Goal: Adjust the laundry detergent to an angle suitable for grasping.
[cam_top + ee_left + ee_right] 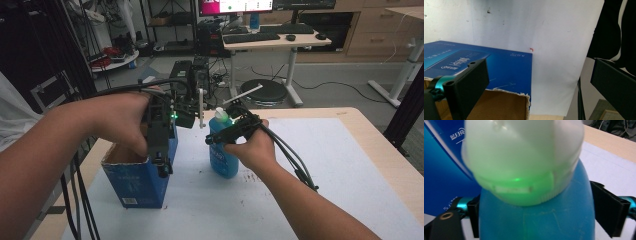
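Bottle (pixel 223 155) of blue liquid with a pale cap stands upright on the white table cover (pixel 320 165), just to the right of the open blue carton (pixel 137 180), which serves as landmark. Right gripper (pixel 212 139) has its jaws on either side of the bottle's shoulder below the cap; in the right gripper view the black jaws flank the blue body (pixel 536 220) closely, apparently clamped on it, though actual contact sits behind the bulge and cannot be confirmed. Left gripper (pixel 162 167) hangs over the carton's near right corner, jaws wide apart with nothing between them (the left gripper view shows the torn cardboard rim (pixel 506 91) and brown interior below). Judged step: lifting the bottle into the carton. To do it well, the grip should stay low on the shoulder so the bottle cannot slip, the lift should clear the carton's rim, and the left gripper could steady the carton wall. Hidden: the carton's contents, the bottle's base behind the person's right hand (pixel 252 147), and any label; the cap is blurred and green-tinted up close.
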Tool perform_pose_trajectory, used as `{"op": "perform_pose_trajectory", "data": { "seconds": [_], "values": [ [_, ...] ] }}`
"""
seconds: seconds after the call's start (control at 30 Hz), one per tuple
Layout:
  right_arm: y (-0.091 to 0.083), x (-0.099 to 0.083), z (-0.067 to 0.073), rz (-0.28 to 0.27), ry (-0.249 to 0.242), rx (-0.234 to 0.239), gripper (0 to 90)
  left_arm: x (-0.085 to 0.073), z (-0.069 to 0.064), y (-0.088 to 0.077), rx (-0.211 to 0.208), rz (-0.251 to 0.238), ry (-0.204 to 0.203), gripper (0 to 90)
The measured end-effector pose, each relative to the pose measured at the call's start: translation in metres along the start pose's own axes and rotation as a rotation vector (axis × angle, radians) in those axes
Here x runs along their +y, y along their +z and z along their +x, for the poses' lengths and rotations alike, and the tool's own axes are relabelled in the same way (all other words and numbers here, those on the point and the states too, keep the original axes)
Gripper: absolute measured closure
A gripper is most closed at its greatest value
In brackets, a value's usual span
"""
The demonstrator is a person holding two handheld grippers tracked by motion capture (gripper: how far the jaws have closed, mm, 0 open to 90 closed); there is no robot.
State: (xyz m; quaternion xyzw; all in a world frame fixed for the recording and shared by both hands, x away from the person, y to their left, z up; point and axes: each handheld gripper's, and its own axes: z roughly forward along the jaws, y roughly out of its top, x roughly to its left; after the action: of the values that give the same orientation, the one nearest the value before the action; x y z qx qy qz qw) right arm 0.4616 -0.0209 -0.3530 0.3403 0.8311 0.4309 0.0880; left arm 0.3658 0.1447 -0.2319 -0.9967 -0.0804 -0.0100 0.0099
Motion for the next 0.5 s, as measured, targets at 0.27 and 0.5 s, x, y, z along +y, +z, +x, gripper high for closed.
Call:
{"op": "perform_pose_trajectory", "data": {
  "seconds": [0.27,0.5],
  "values": [
    [0.0004,-0.0003,0.0009,-0.004,-0.016,-0.008,17.6,-0.0009,0.0007,-0.0001,-0.002,-0.002,-0.001,1.6],
    [-0.0003,-0.0003,0.0021,-0.025,-0.032,0.006,25.9,-0.0027,0.0009,-0.0006,-0.003,-0.007,-0.004,1.7]
  ]
}}
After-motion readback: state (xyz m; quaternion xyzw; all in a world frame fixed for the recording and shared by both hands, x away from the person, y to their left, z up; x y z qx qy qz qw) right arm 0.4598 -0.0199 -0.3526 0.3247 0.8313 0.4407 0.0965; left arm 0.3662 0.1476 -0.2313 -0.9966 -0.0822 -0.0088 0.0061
